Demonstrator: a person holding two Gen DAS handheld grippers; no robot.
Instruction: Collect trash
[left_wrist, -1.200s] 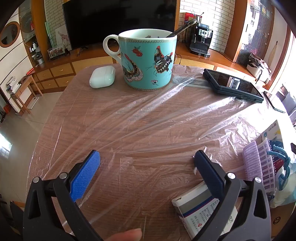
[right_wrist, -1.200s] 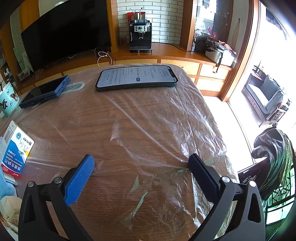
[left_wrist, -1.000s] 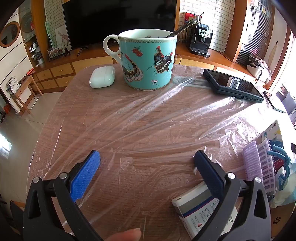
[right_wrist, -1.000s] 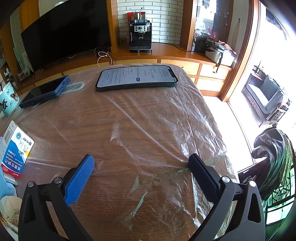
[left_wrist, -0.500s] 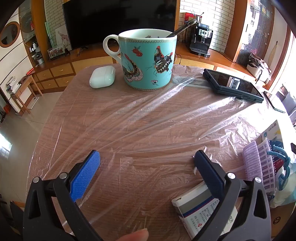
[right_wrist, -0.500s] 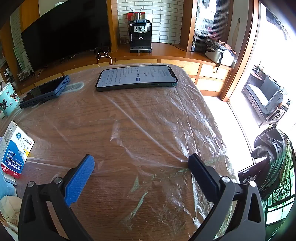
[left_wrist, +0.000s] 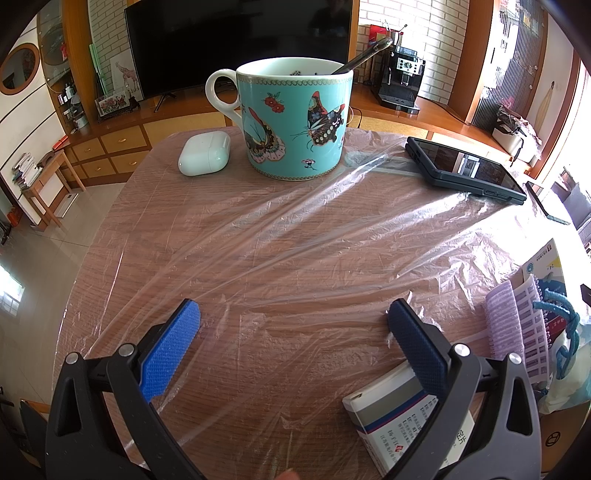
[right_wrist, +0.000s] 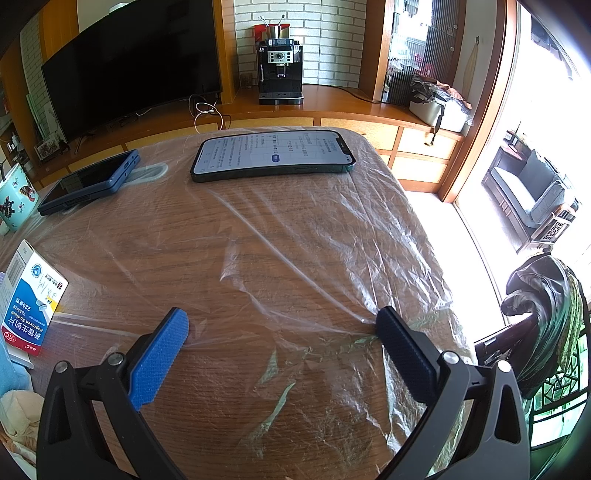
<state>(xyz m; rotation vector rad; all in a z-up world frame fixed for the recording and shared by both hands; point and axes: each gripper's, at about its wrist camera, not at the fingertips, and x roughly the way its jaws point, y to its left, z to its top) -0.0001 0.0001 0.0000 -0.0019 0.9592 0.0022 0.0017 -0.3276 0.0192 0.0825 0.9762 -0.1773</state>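
The left gripper (left_wrist: 291, 325) hovers low over the table (left_wrist: 295, 398) with its jaws spread wide and nothing between them. Just under and beside its right finger lies a white medicine box (left_wrist: 399, 417), the nearest candidate for trash; whether it is empty cannot be told. Further right of that finger sits a small heap: a lilac hair roller (left_wrist: 504, 321), a second carton and a blue cord. Straight ahead, well apart, stand a butterfly mug (left_wrist: 295, 122) with a spoon in it and a white earbud case (left_wrist: 205, 153), and ahead to the right a dark phone (left_wrist: 465, 170); these look like keepers.

The right gripper (right_wrist: 280, 328) is likewise released and empty, poised above the clear plastic film (right_wrist: 295, 258) that covers the table, probably to protect the wood. Ahead of it lies a lit phone (right_wrist: 273, 155); far to its left stands the blue-and-white tablet carton (right_wrist: 33, 299), with crumpled tissue (right_wrist: 18, 417) at the lower left edge. That tissue and the boxes seem the likely pickings, so both grippers appear staged for a first reach.
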